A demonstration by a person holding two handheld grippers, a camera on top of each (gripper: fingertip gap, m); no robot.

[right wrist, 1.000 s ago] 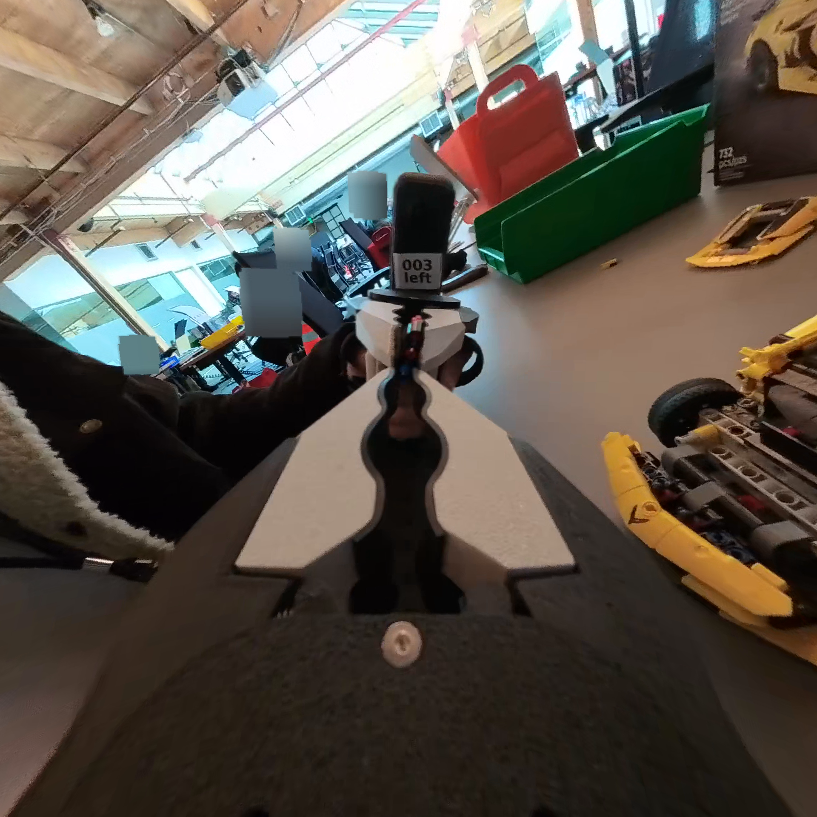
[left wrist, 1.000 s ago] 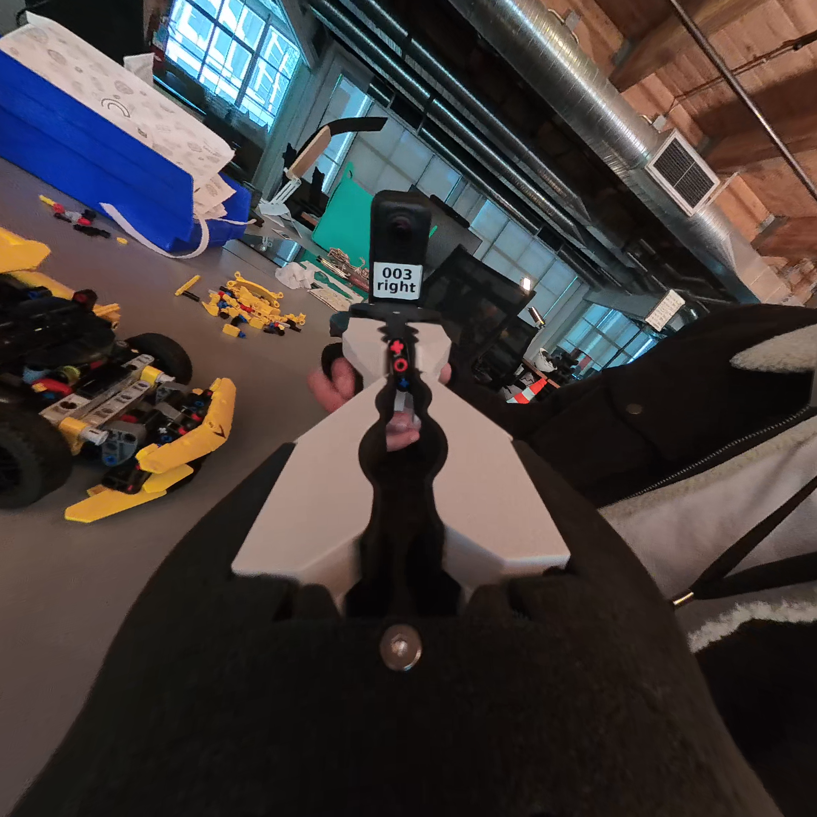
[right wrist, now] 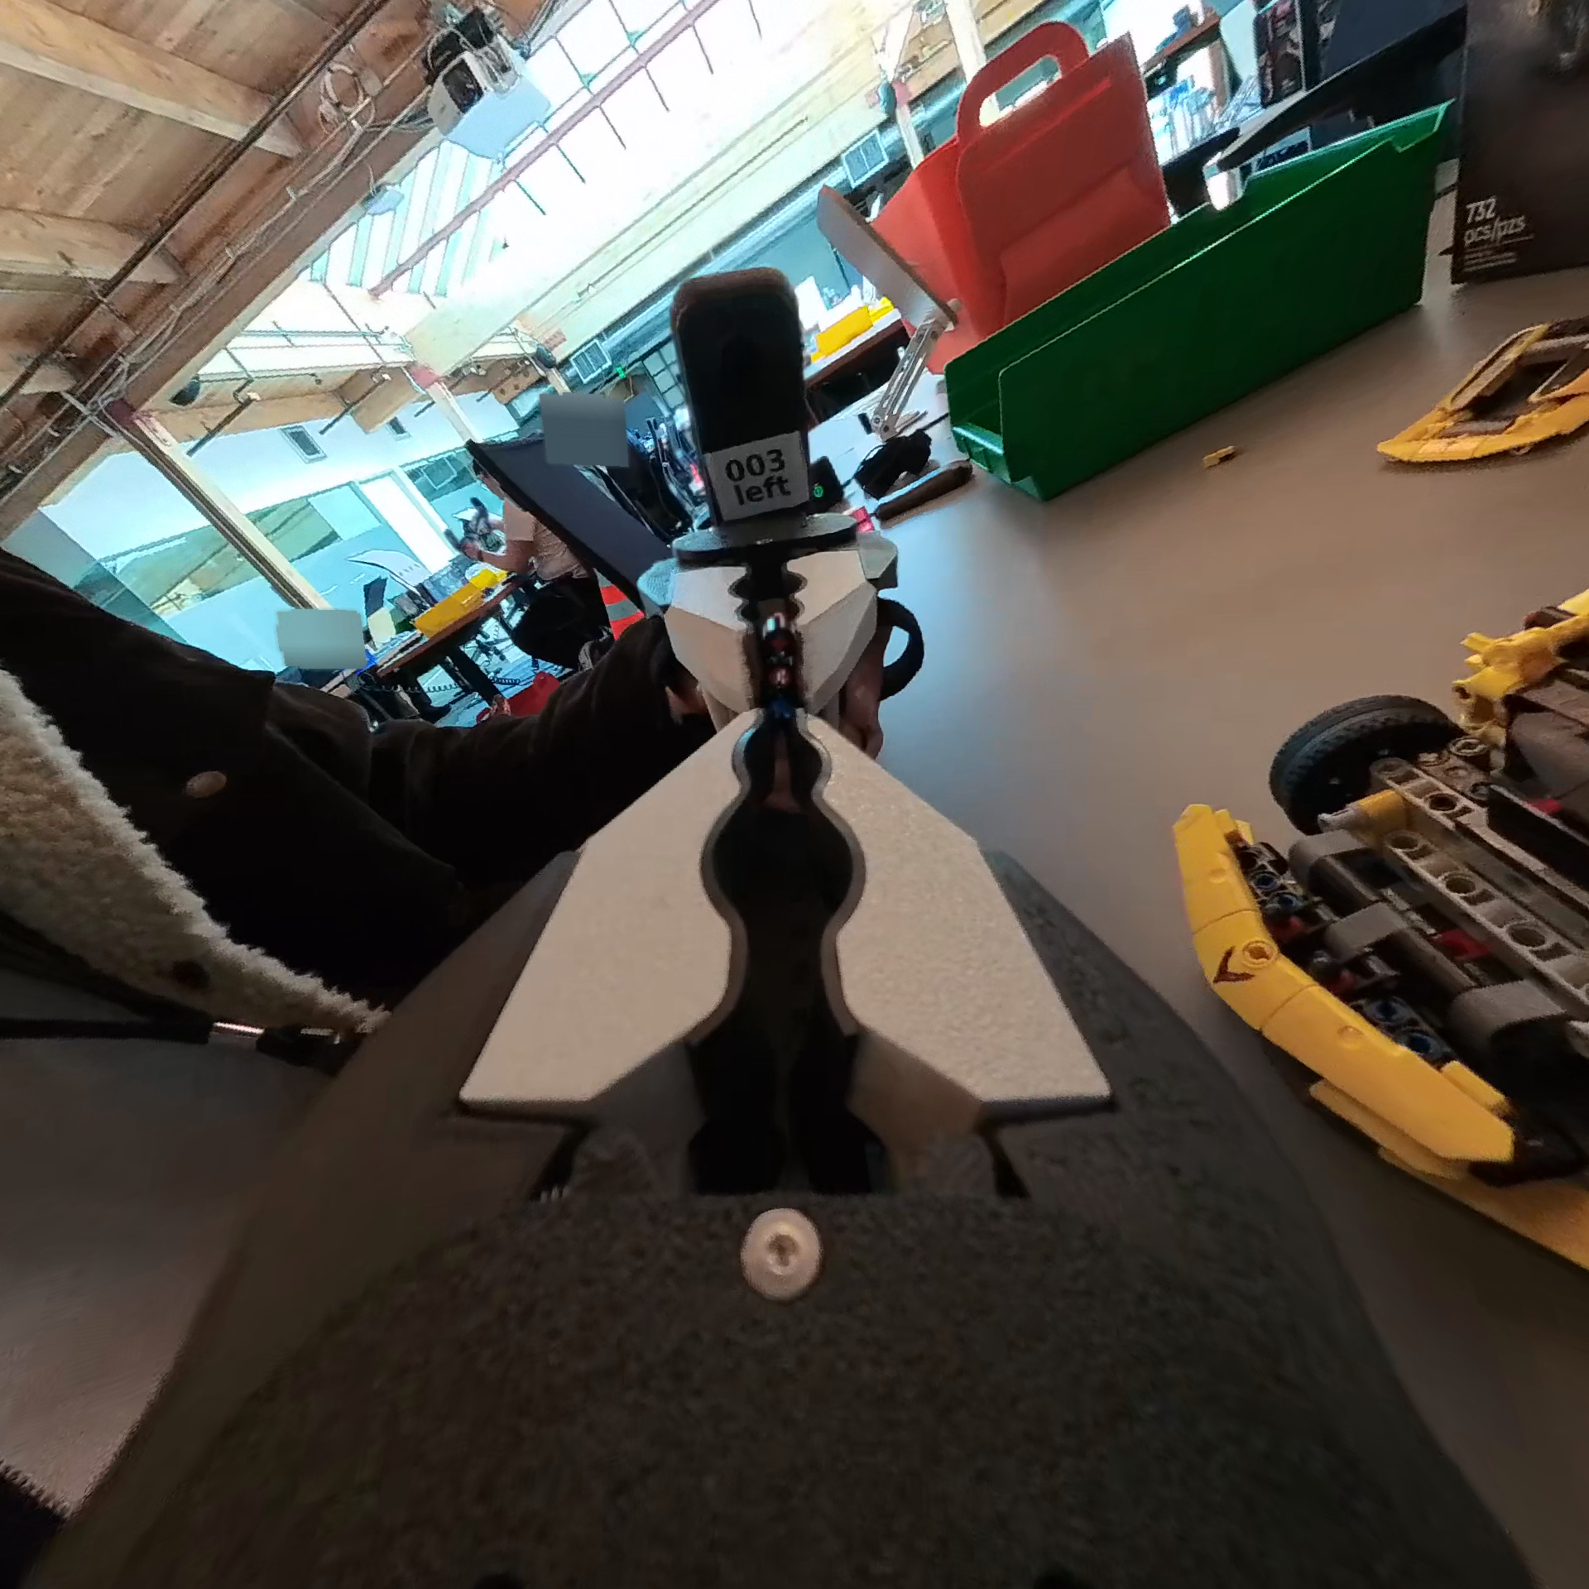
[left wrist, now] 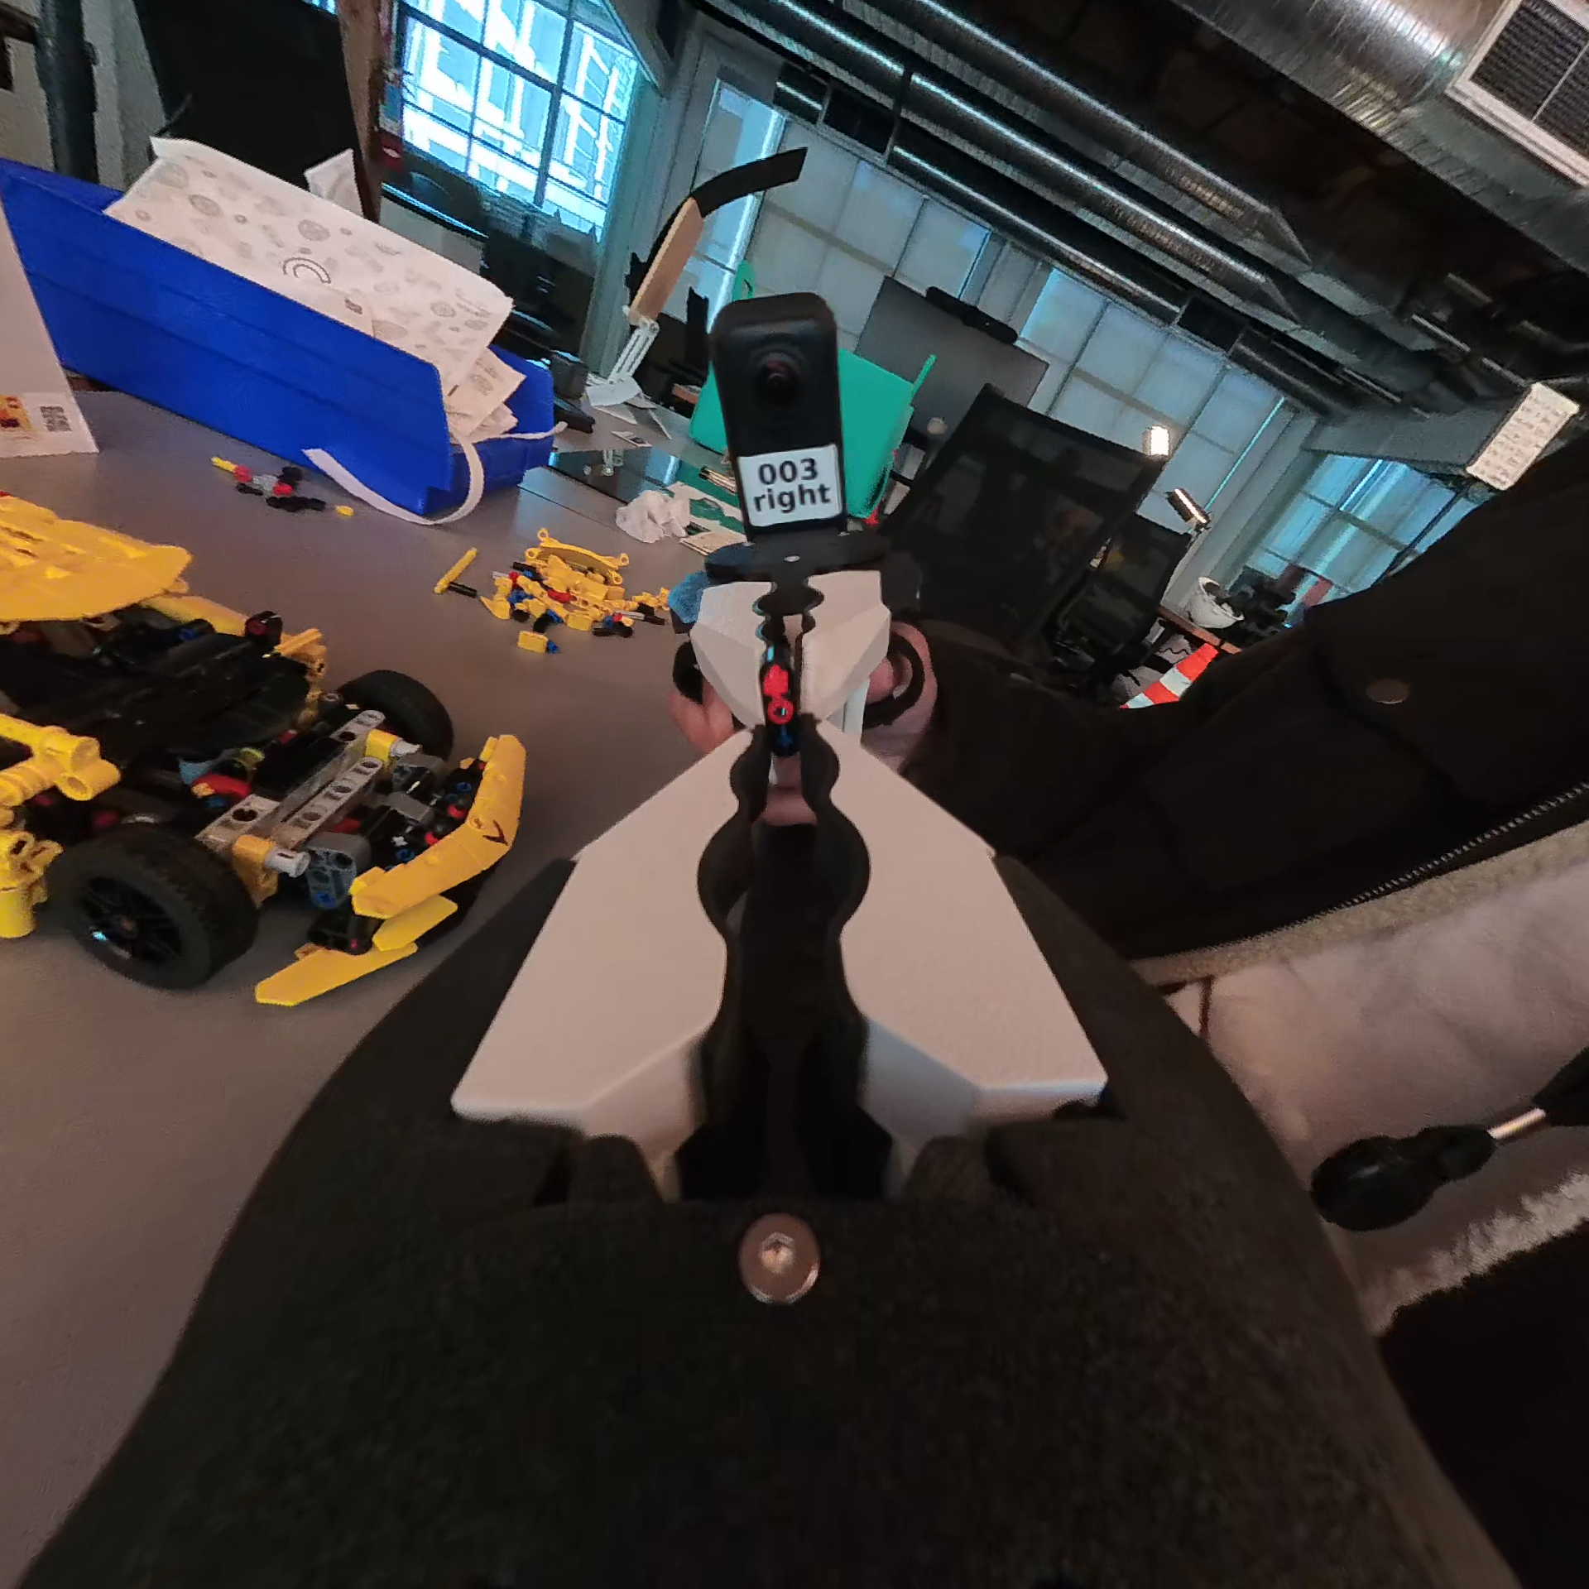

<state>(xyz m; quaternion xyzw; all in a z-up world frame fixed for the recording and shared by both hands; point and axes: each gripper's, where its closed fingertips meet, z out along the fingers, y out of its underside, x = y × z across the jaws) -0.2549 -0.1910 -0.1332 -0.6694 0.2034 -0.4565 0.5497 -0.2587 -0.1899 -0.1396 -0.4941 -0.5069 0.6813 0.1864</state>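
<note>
Left tongs point(left wrist: 781, 757) and right tongs point(right wrist: 778, 731) met tip to tip above table point(left wrist: 172, 1161), both pinched narrow on small red-blue pin piece point(left wrist: 778, 696); yellow car point(left wrist: 223, 800) nearby.

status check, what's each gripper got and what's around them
Left gripper and right gripper tip to tip, both shut on one small red-and-blue brick piece. Half-built yellow-and-black brick car beside them on grey table. Nothing between.

Yellow car point(right wrist: 1410, 929) cut off rightward
</note>
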